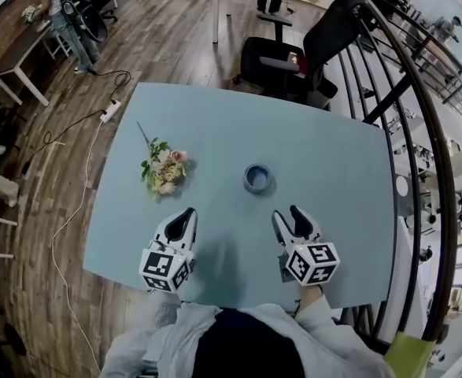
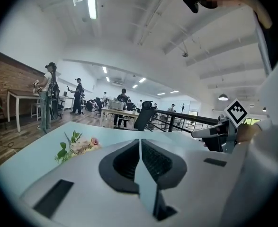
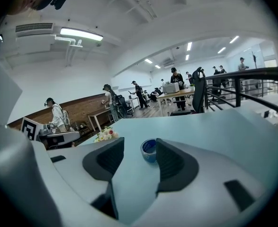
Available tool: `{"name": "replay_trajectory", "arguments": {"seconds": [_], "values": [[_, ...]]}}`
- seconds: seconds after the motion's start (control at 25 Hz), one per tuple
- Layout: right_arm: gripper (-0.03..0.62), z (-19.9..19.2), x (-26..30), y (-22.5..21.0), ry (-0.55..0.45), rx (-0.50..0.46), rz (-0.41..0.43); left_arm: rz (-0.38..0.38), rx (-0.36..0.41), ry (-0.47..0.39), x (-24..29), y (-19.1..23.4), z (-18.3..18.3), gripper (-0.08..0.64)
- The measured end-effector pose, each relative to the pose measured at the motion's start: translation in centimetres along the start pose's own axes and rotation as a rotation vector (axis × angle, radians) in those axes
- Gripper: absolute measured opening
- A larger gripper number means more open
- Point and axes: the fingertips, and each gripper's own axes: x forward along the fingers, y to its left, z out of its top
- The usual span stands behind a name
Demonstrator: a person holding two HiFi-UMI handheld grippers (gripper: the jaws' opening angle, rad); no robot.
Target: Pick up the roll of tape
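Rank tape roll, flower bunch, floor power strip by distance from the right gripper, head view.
From the right gripper:
1. Tape roll, just ahead, slightly left.
2. Flower bunch, well to the left.
3. Power strip, off the table, beyond its far-left corner.

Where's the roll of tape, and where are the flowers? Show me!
roll of tape (image 3: 148, 156): right gripper view, on its blue outer wall.
flowers (image 1: 166, 173): head view, on the pale blossoms.
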Motion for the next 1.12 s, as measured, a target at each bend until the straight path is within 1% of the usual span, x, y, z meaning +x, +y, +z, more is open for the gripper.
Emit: {"name": "replay_trajectory", "arguments": {"seconds": [0.16, 0.28, 0.36, 0.56, 0.68, 0.8, 0.96, 1.12], "values": [[0.222, 0.5, 2.1, -2.1, 0.012, -0.024, 0.0, 0.005, 0.017, 0.001, 1.9, -0.2, -0.1, 0.026], [0.222, 0.6, 3.7, -3.6, 0.026, -0.023, -0.002, 0.003, 0.038, 0.015, 3.4, -0.1, -0.5, 0.026], [0.222, 0.6, 4.7, -4.6, 0.032, -0.008, -0.003, 0.006, 0.044, 0.021, 4.5, 0.0, -0.8, 0.026], [0.21, 0.5, 7.7, -6.4, 0.047, 0.072, 0.003, 0.011, 0.05, 0.044, 7.3, 0.0, -1.9, 0.026], [0.21, 0.6, 9.3, -7.1, 0.058, 0.081, -0.02, 0.0, 0.064, 0.063, 8.9, -0.2, -2.7, 0.026], [0.212, -0.2, 11.2, -7.3, 0.072, 0.095, -0.018, -0.002, 0.076, 0.082, 10.2, 0.0, -3.6, 0.026], [0.212, -1.5, 13.6, -7.6, 0.097, 0.114, -0.019, 0.005, 0.06, 0.091, 11.6, 0.6, -4.9, 0.026], [0.213, -2.6, 15.4, -7.9, 0.122, 0.118, -0.033, 0.016, 0.037, 0.079, 12.8, 1.3, -5.6, 0.026]]}}
